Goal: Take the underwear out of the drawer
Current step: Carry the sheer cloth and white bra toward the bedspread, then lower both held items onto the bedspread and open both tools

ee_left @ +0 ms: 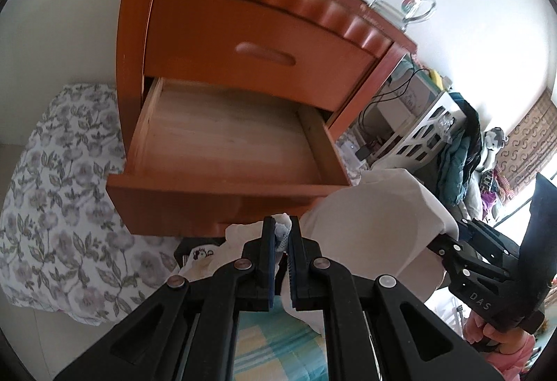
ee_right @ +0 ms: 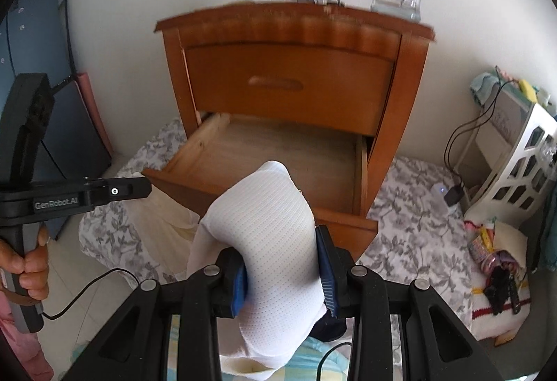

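left gripper (ee_left: 281, 234): pinching a thin fold of the underwear (ee_left: 376, 224) | right gripper (ee_right: 283, 262): clamping the same garment's thick white bundle | underwear: hanging just in front of the drawer (ee_right: 264, 168), outside it

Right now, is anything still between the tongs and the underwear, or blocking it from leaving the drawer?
Nothing visible. The left tongs pinch a thin edge of the white underwear, and the right tongs clamp its bunched middle. The garment is already outside the drawer, in front of its front panel, and the drawer's visible floor is bare.
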Demonstrator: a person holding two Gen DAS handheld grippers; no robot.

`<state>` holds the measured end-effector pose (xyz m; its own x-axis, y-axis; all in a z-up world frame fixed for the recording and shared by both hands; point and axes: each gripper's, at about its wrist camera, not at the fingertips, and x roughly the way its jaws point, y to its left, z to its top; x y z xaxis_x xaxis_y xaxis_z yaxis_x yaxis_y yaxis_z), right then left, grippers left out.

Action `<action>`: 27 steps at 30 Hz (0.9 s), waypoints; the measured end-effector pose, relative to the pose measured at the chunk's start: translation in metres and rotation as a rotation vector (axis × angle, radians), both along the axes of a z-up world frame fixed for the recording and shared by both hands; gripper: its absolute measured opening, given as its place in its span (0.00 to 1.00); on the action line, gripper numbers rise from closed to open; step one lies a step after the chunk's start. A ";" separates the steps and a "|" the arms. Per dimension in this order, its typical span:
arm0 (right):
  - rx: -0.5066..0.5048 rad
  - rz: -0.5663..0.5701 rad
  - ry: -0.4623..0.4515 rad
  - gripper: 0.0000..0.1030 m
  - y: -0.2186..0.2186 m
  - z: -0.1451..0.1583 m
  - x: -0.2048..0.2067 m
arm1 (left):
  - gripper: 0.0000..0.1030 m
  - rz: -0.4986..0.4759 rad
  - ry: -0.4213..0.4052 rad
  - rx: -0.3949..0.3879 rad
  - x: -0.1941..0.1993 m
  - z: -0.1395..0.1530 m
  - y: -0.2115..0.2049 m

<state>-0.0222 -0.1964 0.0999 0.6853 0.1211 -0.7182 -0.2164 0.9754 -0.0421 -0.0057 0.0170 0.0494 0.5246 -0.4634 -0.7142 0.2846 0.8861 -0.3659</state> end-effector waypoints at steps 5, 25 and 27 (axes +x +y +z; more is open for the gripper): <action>-0.007 -0.010 0.052 0.36 -0.001 -0.020 0.015 | 0.06 0.000 0.051 0.006 0.010 -0.021 -0.003; -0.049 -0.002 0.262 0.41 0.003 -0.095 0.060 | 0.06 0.014 0.246 0.047 0.049 -0.098 -0.013; -0.052 -0.005 0.278 0.41 0.002 -0.100 0.064 | 0.06 0.016 0.262 0.052 0.053 -0.104 -0.013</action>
<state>0.0420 -0.1947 0.0000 0.4619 0.0761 -0.8837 -0.2219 0.9745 -0.0320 0.0471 0.0037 -0.0541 0.3256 -0.4154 -0.8494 0.1715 0.9094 -0.3790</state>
